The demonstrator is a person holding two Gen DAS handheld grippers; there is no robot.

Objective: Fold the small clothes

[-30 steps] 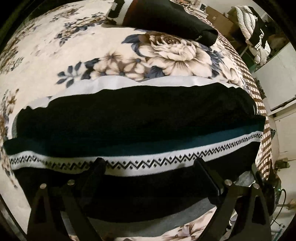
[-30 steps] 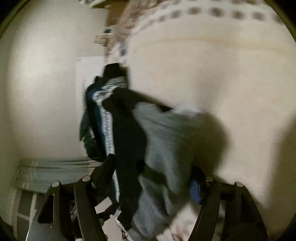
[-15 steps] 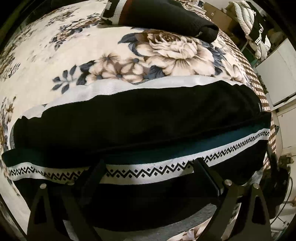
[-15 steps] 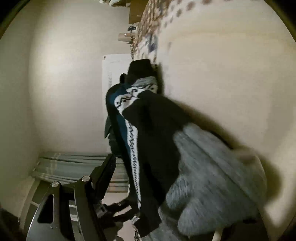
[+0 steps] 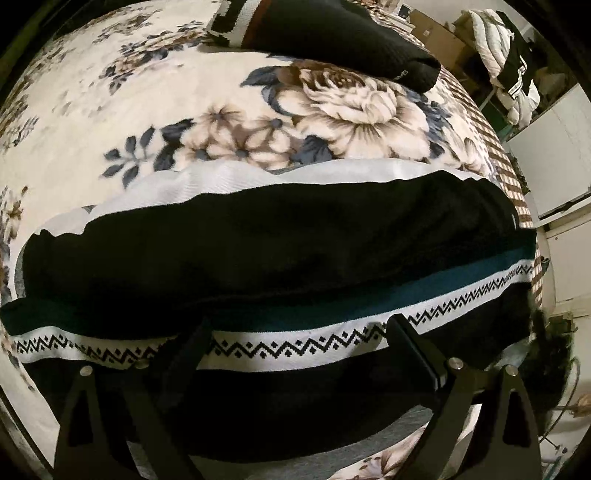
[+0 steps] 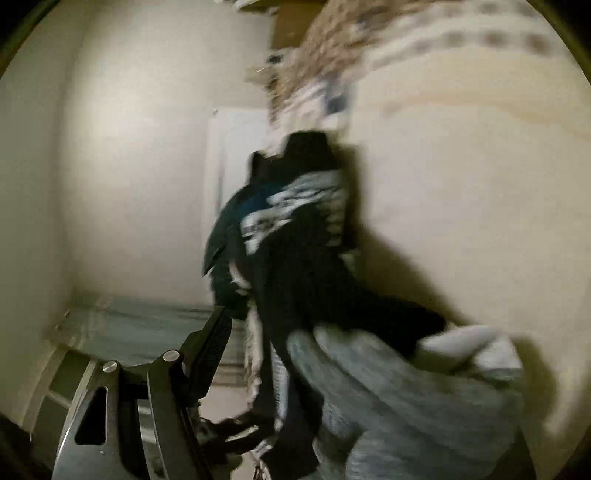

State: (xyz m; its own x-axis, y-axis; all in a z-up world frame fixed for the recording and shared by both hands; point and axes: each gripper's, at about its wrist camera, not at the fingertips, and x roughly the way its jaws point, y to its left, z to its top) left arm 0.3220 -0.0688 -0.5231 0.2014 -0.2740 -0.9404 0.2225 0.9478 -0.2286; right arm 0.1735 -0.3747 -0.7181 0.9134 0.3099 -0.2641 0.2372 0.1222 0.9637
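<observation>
A folded black sweater (image 5: 280, 251) with a teal stripe and a white zigzag band lies across the floral blanket (image 5: 92, 122) on the bed. My left gripper (image 5: 299, 332) points down over its near half, jaws wide open, both fingertips resting by the zigzag band. In the blurred right wrist view the sweater's end (image 6: 303, 266) shows edge-on, with its grey inside (image 6: 399, 398) bulging low right. My right gripper (image 6: 321, 332) stands wide at that end. Its left finger (image 6: 210, 347) is clear of the cloth, and the right finger is hidden behind the grey fabric.
Another folded black garment (image 5: 332, 33) with a white and red band lies at the blanket's far side. Clothes hang in a pile (image 5: 509, 55) beyond the bed's checked right edge (image 5: 517, 192), near a white cabinet (image 5: 554, 155). A pale wall (image 6: 129, 166) fills the right view's left.
The right view has swung sideways along the sweater's end, and the grey fabric now covers my right finger. The left view has barely shifted.
</observation>
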